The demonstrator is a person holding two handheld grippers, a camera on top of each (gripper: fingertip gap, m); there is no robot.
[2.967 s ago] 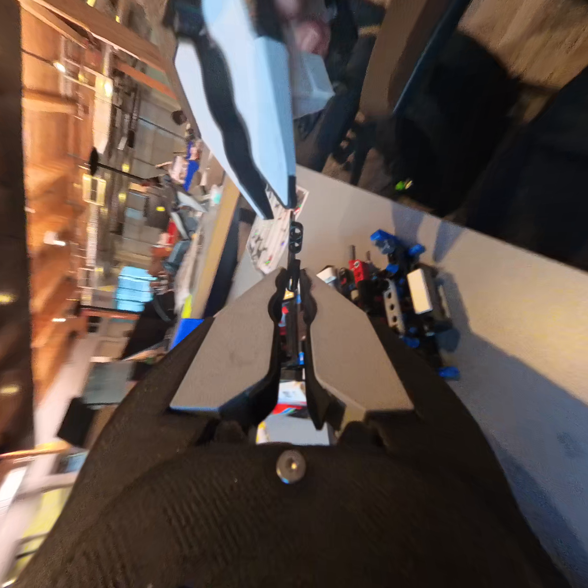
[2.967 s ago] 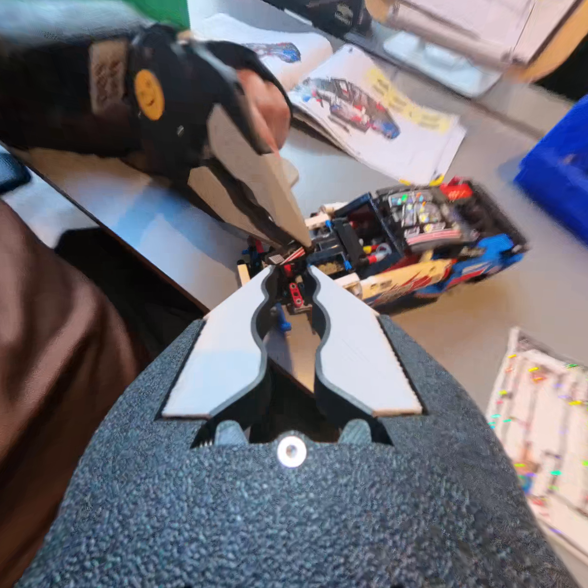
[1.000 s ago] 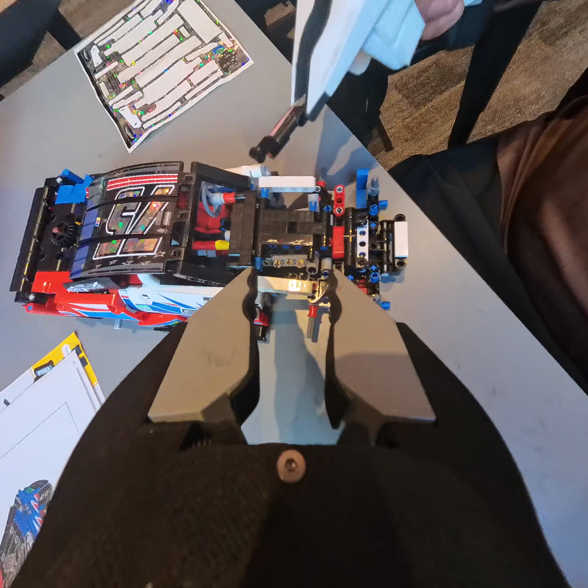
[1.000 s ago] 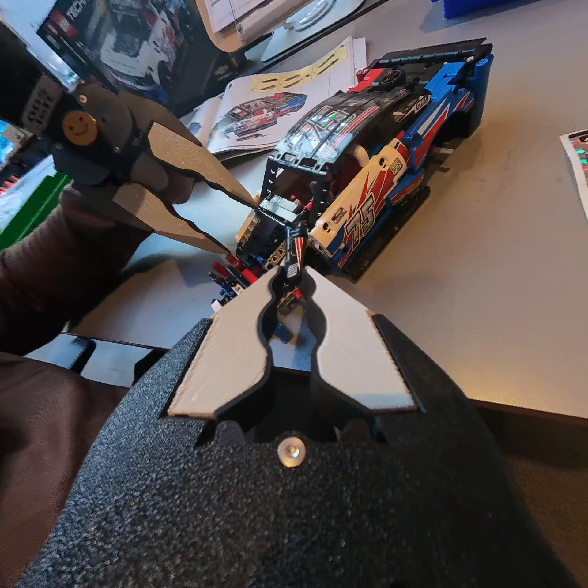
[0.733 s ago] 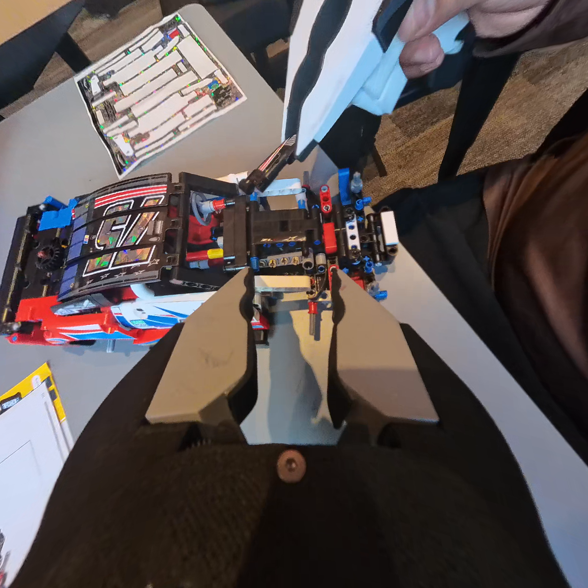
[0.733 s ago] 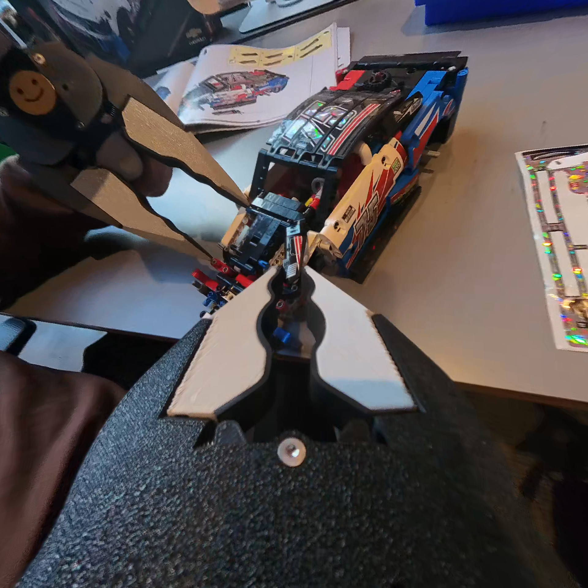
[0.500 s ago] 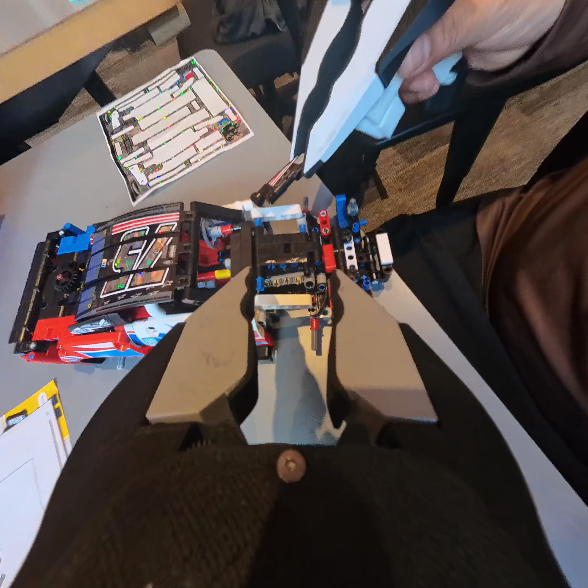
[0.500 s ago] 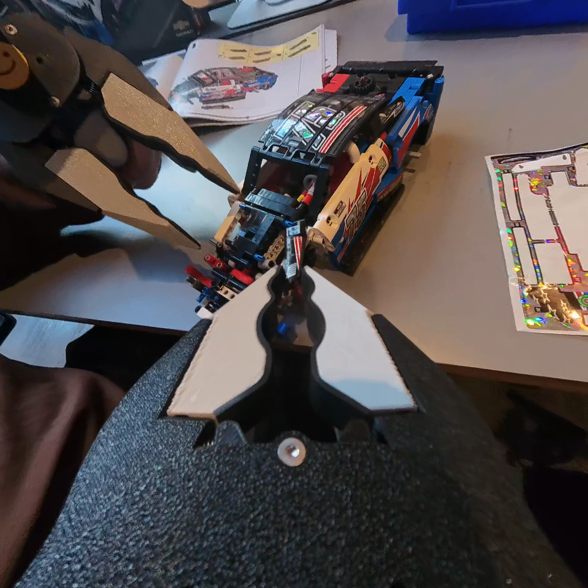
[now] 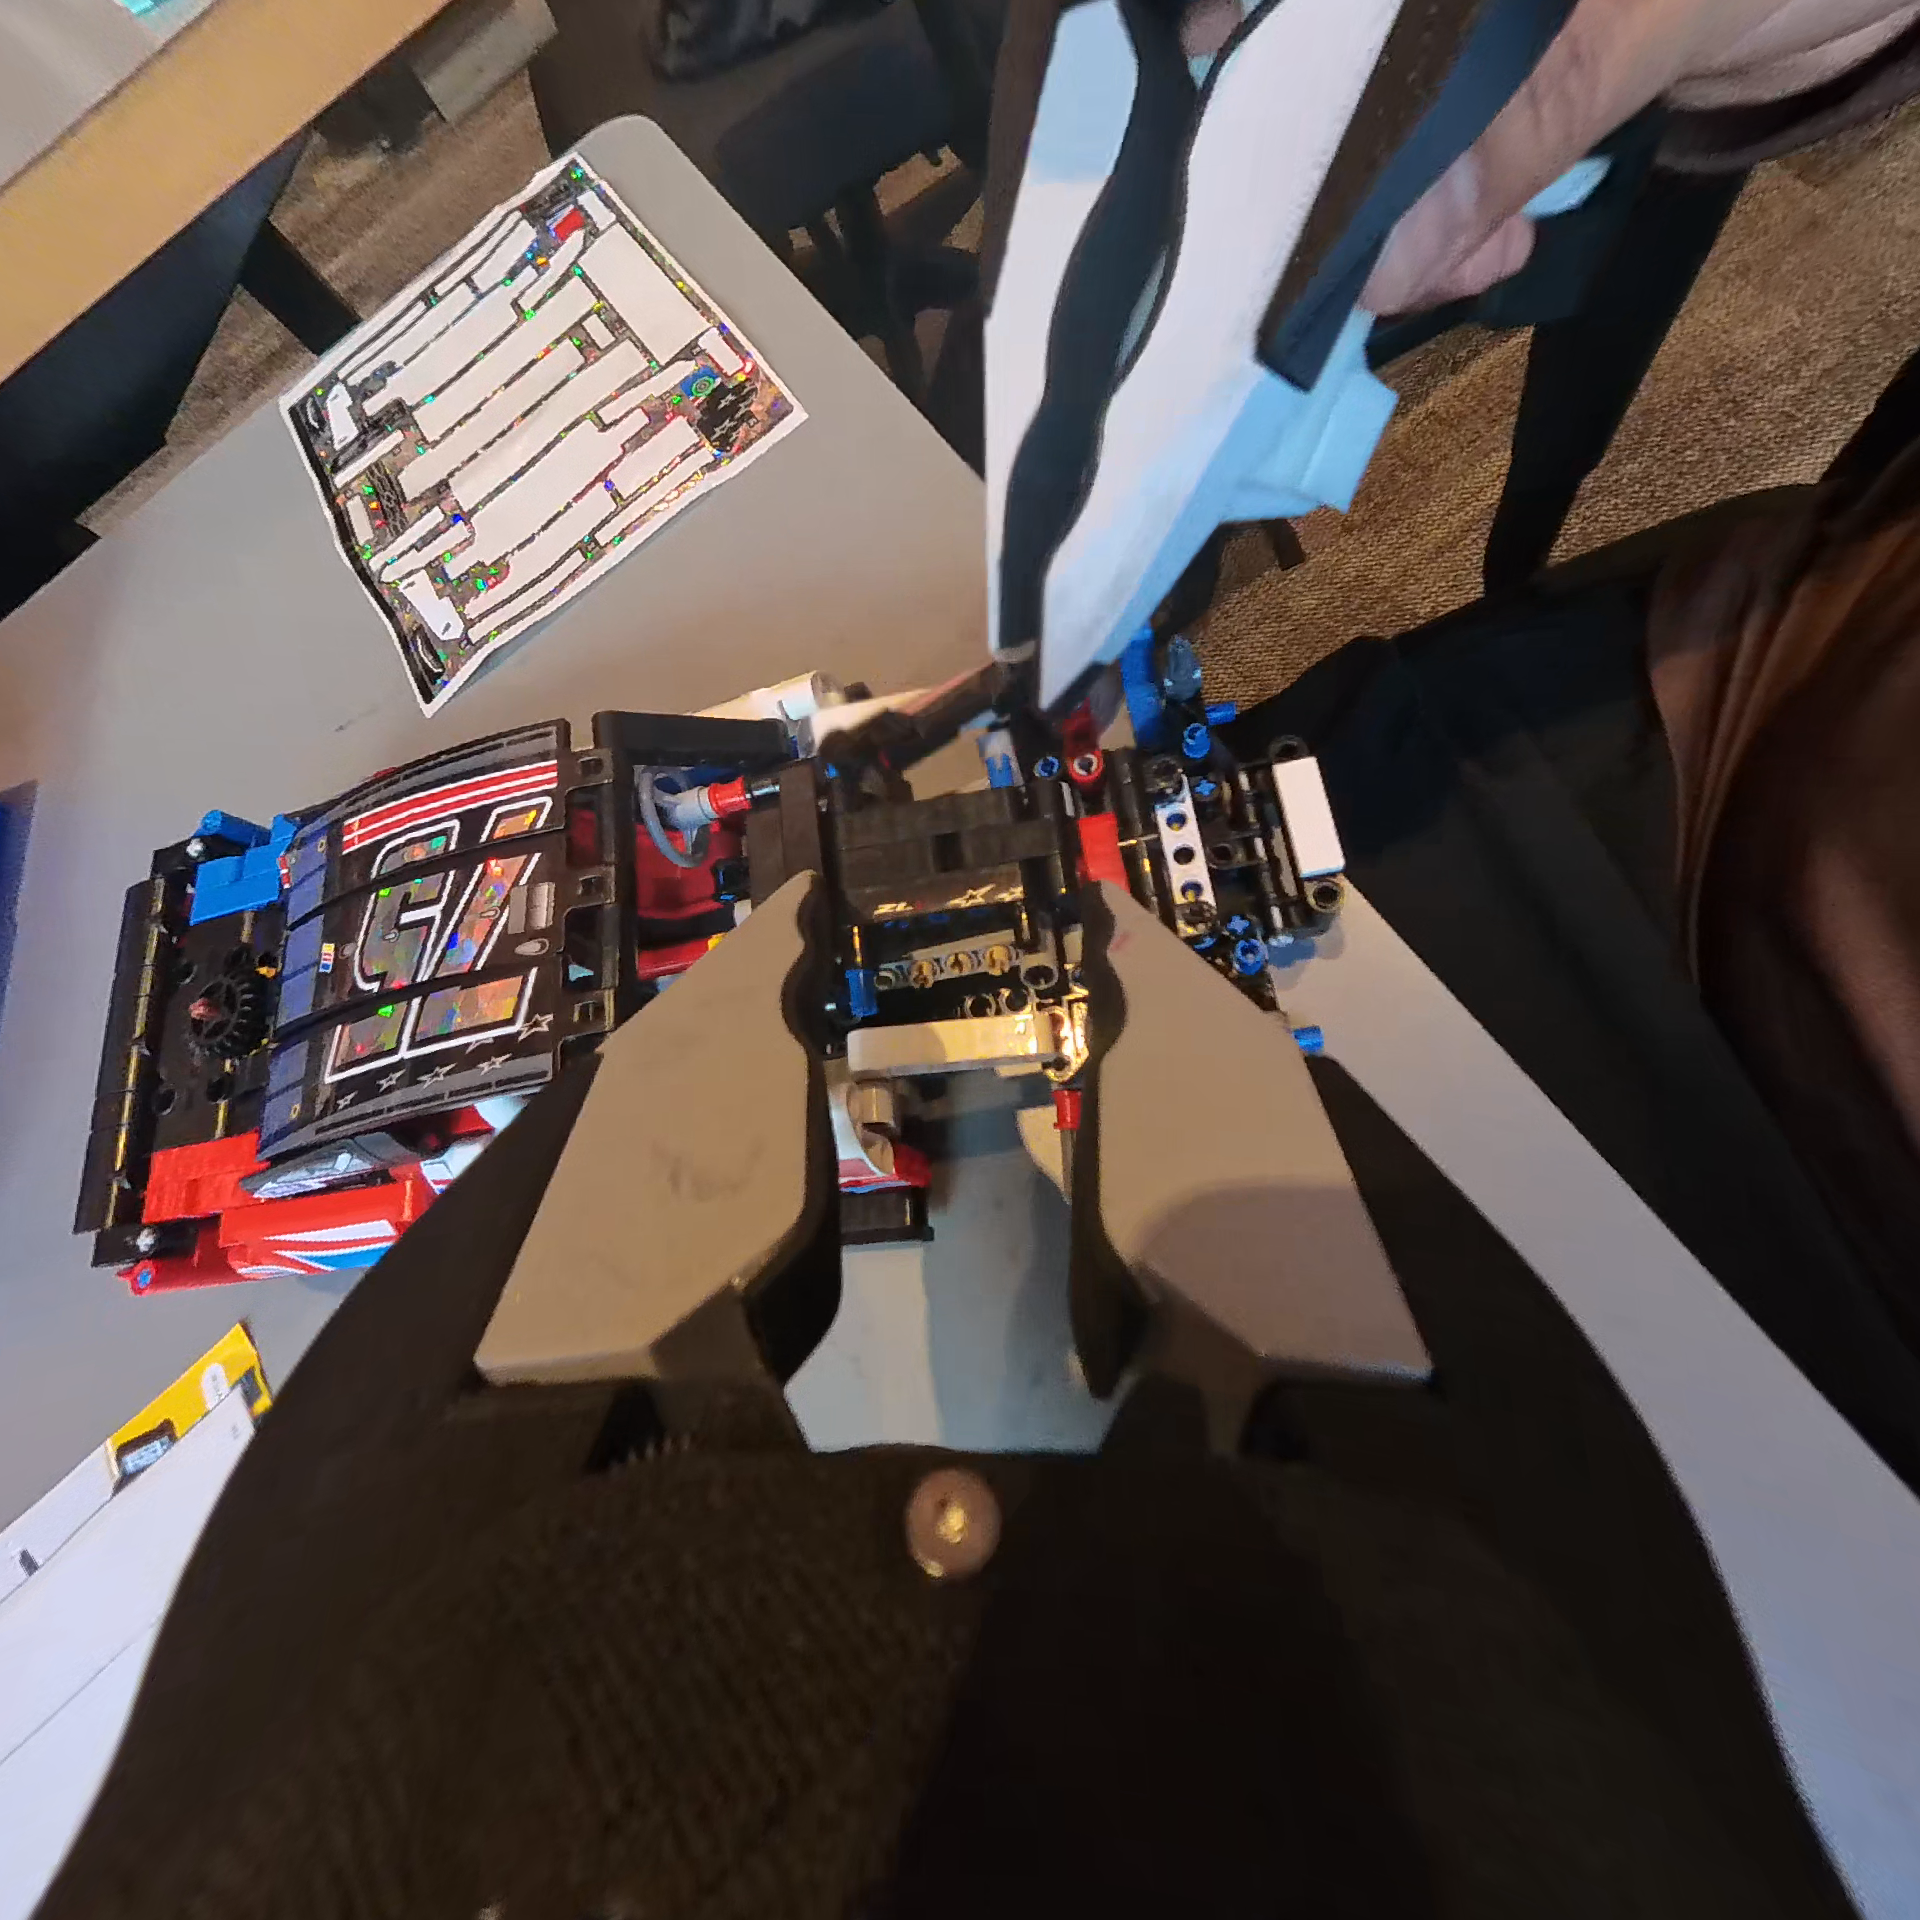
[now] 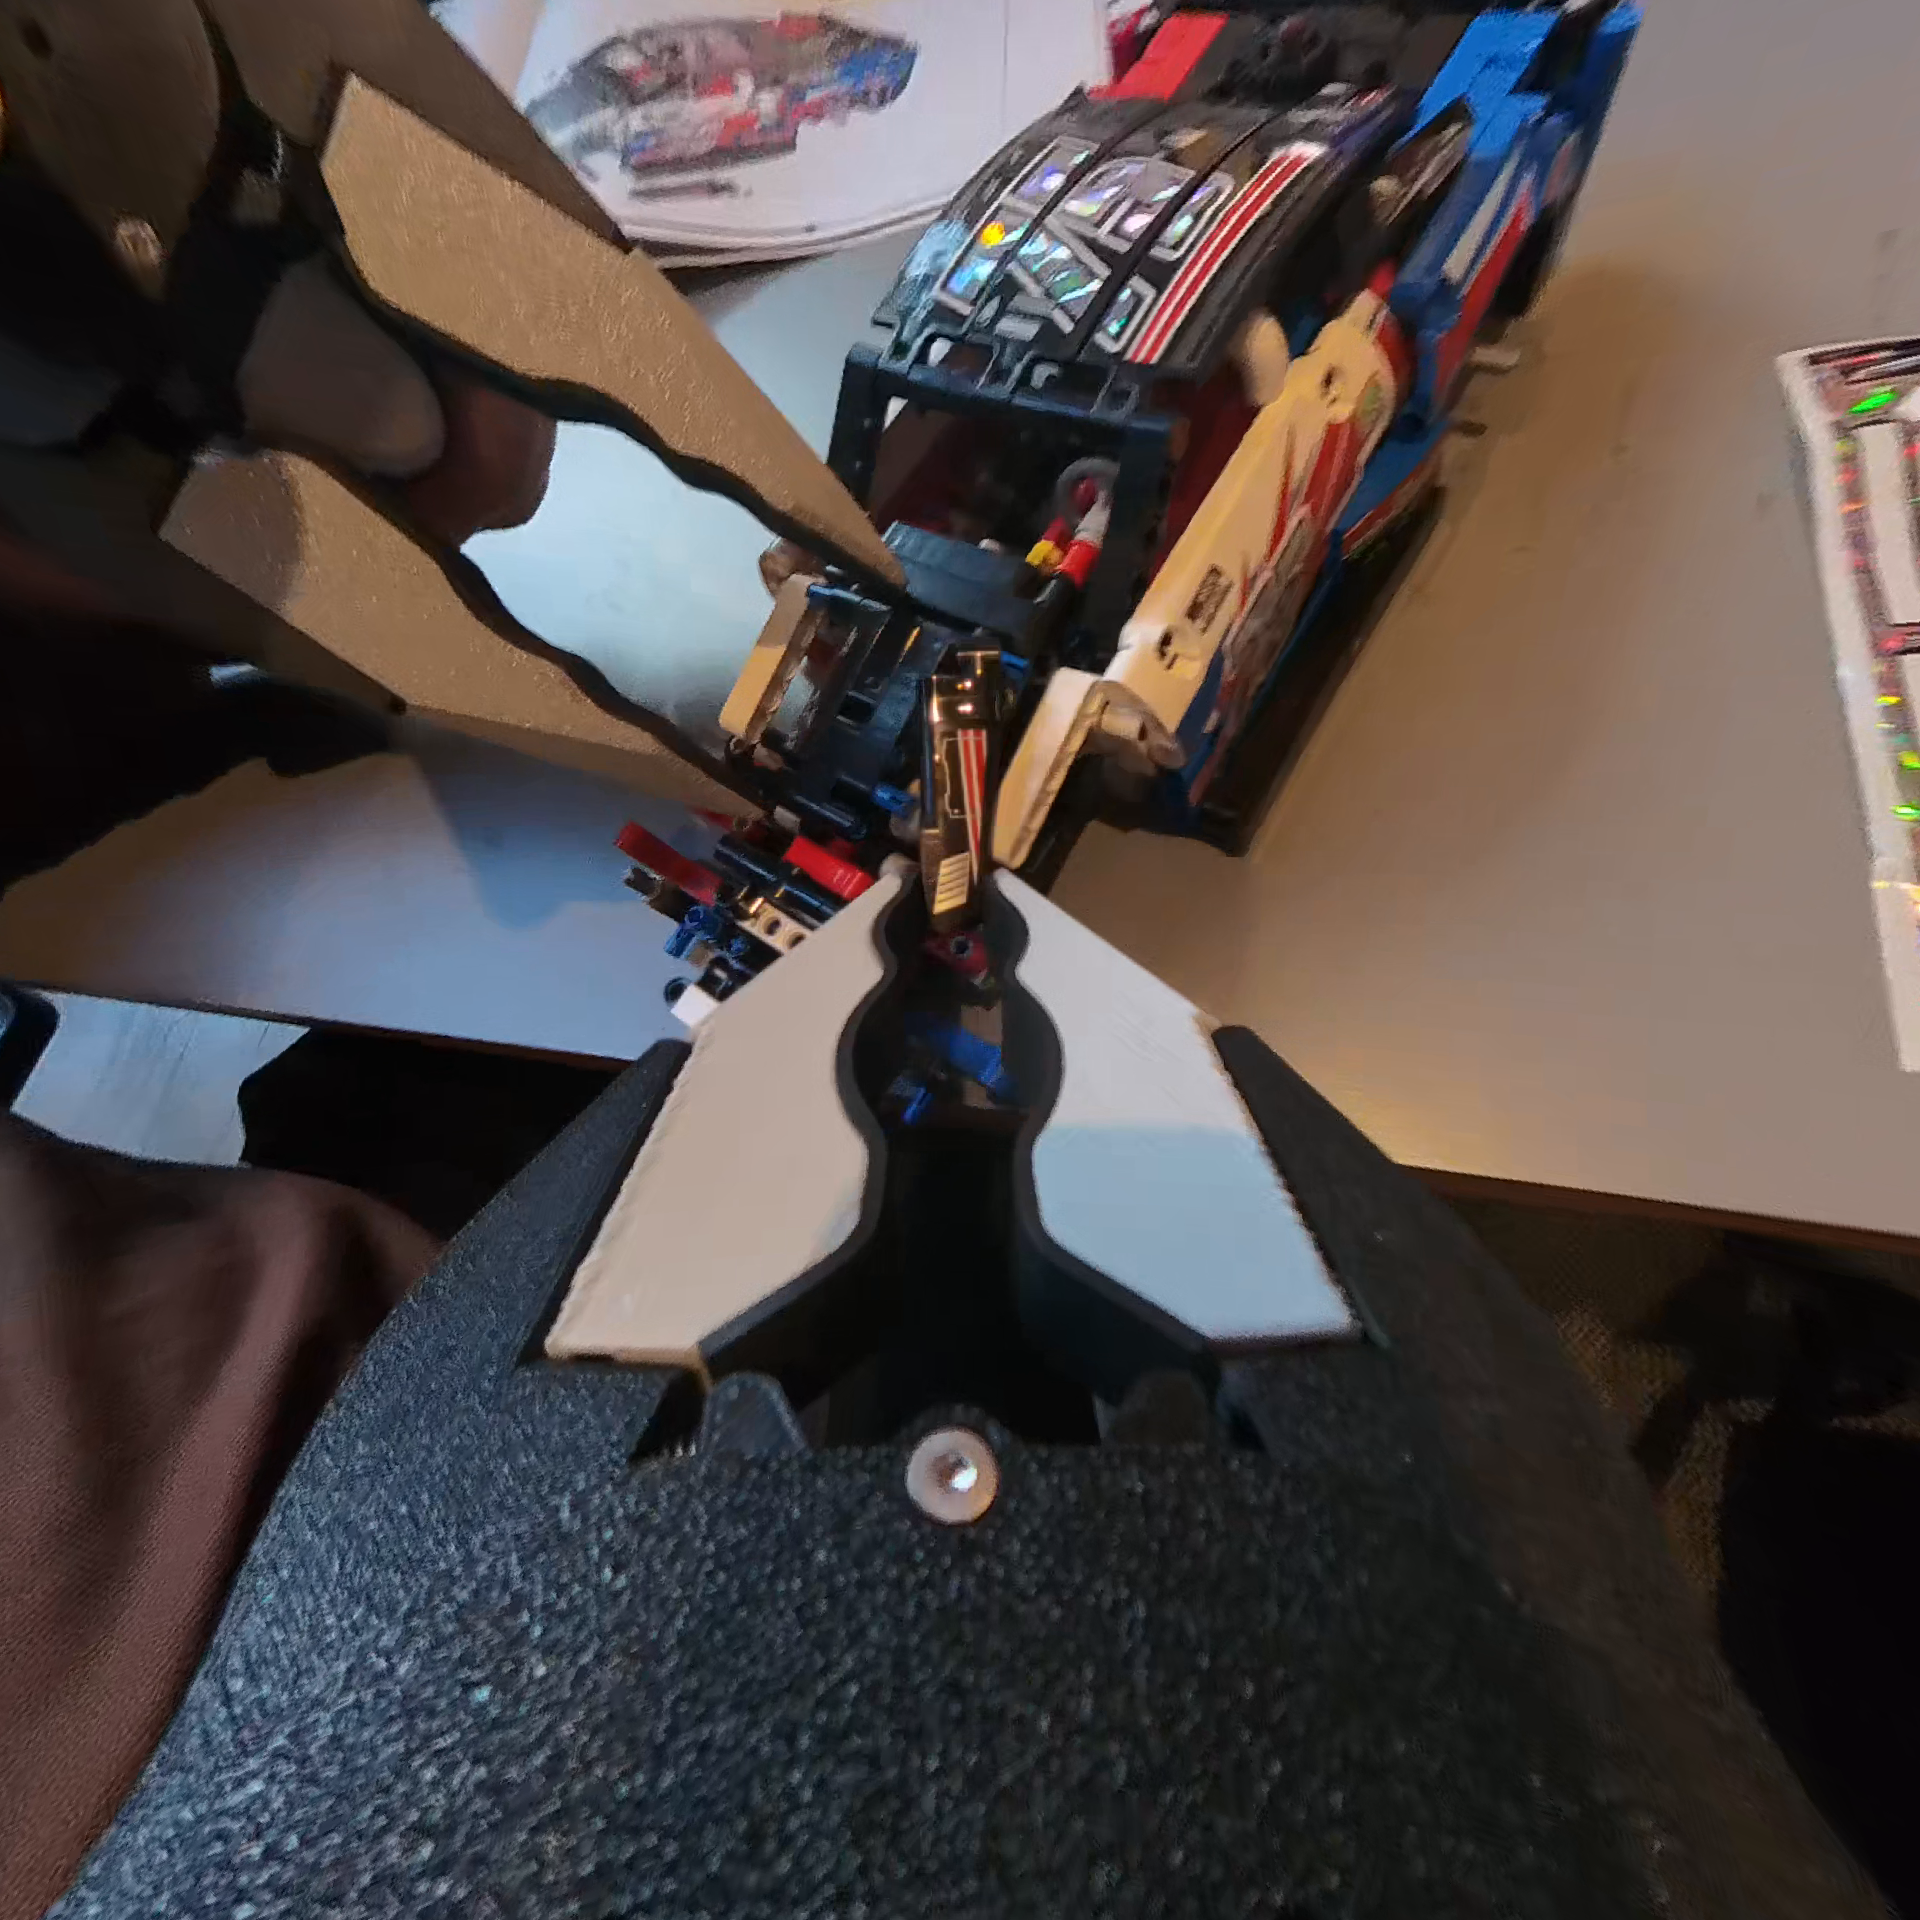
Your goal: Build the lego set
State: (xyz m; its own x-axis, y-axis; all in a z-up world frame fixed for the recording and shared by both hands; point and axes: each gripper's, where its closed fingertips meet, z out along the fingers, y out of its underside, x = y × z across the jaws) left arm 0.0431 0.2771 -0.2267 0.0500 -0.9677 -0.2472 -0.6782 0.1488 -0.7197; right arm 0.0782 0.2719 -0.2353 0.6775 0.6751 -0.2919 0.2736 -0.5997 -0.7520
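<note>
The partly built toy car [image 9: 436, 966] lies on the grey worktop [image 9: 727, 582], its bare black frame end near the worktop's edge by the person's lap. The left tool [image 9: 951, 925] has its two fingers spread wide, one on each side of that black frame section; whether the tips touch it cannot be told. The right tool [image 10: 951, 883] is closed on a narrow black panel piece [image 10: 956, 790] with red and white stripes, holding it upright just beside the car's frame, next to the white side panel [image 10: 1247, 582]. In the left wrist view the right tool [image 9: 1029, 655] comes down from above with that piece at the far side of the frame. A sticker sheet [image 9: 530, 416] lies beyond the car, well apart from it, and an instruction booklet [image 10: 790, 114] lies near the car's roofed end.
</note>
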